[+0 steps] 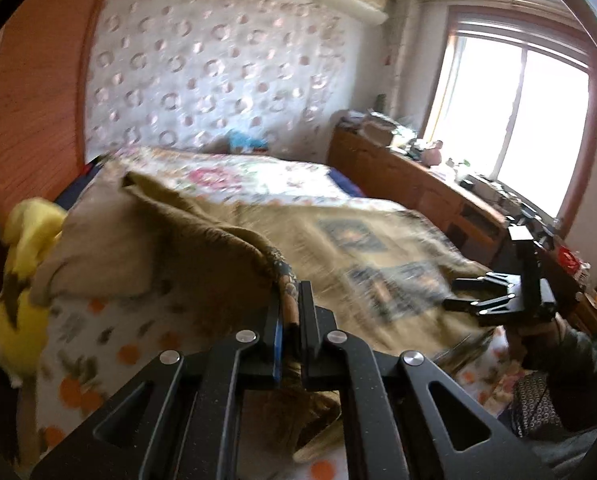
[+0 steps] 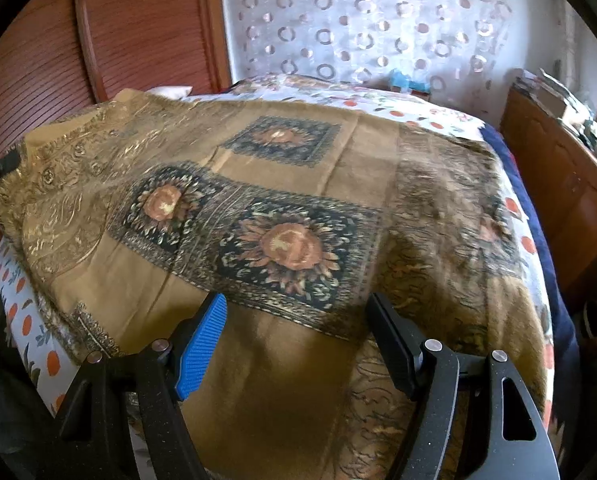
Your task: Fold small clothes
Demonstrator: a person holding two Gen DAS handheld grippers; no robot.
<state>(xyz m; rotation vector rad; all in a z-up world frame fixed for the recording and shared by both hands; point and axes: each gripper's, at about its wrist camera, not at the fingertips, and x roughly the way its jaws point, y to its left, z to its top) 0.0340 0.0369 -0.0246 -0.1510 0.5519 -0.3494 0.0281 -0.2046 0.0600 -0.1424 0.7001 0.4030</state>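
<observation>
one brown scarf (image 2: 282,208) with three dark flower squares lies spread over the bed (image 2: 458,120), and one yellow plush (image 1: 22,280) sits at the bed's left edge. the left tool (image 1: 288,312) is level and low over the bed, its jaws pressed together on a lifted edge of the scarf, which drapes back from it in a raised fold. the right tool (image 2: 294,336) hovers just above the scarf's near part, jaws wide apart and holding nothing.
</observation>
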